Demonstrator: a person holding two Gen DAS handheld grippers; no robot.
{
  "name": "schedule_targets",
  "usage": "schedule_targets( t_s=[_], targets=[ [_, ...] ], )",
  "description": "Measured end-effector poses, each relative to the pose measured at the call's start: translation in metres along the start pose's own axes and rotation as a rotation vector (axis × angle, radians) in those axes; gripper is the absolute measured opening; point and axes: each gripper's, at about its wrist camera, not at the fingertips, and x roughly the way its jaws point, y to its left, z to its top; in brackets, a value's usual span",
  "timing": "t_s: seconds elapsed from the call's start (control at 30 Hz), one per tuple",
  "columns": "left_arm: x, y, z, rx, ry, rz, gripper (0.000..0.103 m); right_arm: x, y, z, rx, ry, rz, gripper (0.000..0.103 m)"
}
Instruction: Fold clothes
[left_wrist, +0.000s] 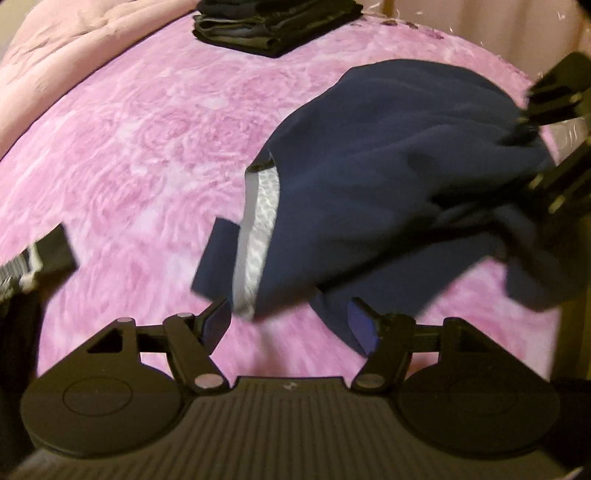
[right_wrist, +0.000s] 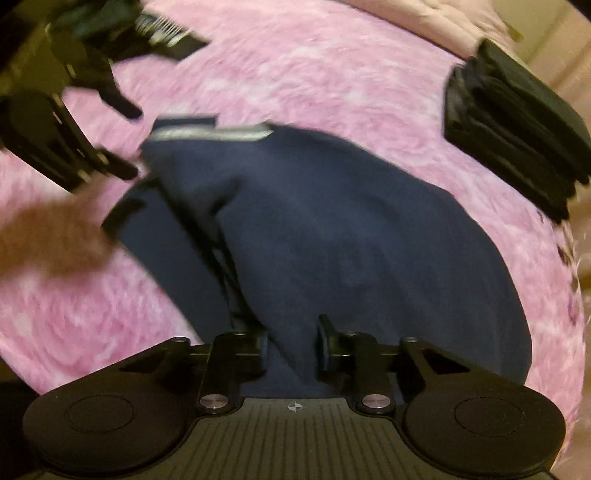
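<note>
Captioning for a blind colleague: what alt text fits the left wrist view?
A navy garment lies rumpled on a pink blanket, just beyond the open left tongs. A stack of dark folded clothes sits farther back.

Navy garment (left_wrist: 388, 177): soft matt cloth, white mesh lining at waistband. Bed cover (left_wrist: 147, 147): pink plush, fuzzy pile. Folded stack (right_wrist: 513, 140): dark matt fabric. Left hand-held gripper (left_wrist: 291, 325): matt black plastic, ribbed body, metal pivot pins.
</note>
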Motion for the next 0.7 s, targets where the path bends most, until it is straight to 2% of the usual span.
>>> schedule_targets(
  t_s=[0.13,0.17,0.2,0.23,0.27,0.33,0.47,0.57,0.7],
  targets=[
    [0.026,0.010,0.019,0.068,0.004,-0.023,0.065,-0.032,-0.042,0.021,0.159,-0.058,0.018,0.016],
    [0.031,0.012,0.023,0.074,0.017,-0.044,0.057,-0.040,-0.053,0.026,0.193,-0.072,0.015,0.016],
    [0.032,0.013,0.029,0.071,0.024,-0.071,0.043,-0.047,-0.062,0.030,0.214,-0.082,0.008,0.016],
    [0.033,0.015,0.034,0.069,0.030,-0.098,0.012,-0.053,-0.070,0.034,0.228,-0.091,0.001,0.016],
    [0.027,0.015,0.039,0.069,0.015,-0.106,0.003,-0.060,-0.078,0.038,0.243,-0.099,-0.007,0.016],
    [0.014,0.015,0.050,0.069,-0.017,-0.121,0.001,-0.071,-0.090,0.044,0.260,-0.113,-0.004,0.016],
    [-0.036,0.026,0.070,-0.010,-0.120,-0.098,0.001,-0.105,-0.092,0.053,0.241,-0.177,0.062,0.015],
    [-0.084,0.039,0.079,-0.081,-0.209,-0.045,0.000,-0.132,-0.078,0.056,0.202,-0.220,0.148,0.014],
    [-0.153,0.055,0.072,-0.164,-0.304,0.055,0.000,-0.166,-0.051,0.057,0.168,-0.263,0.307,0.014]
  ],
)
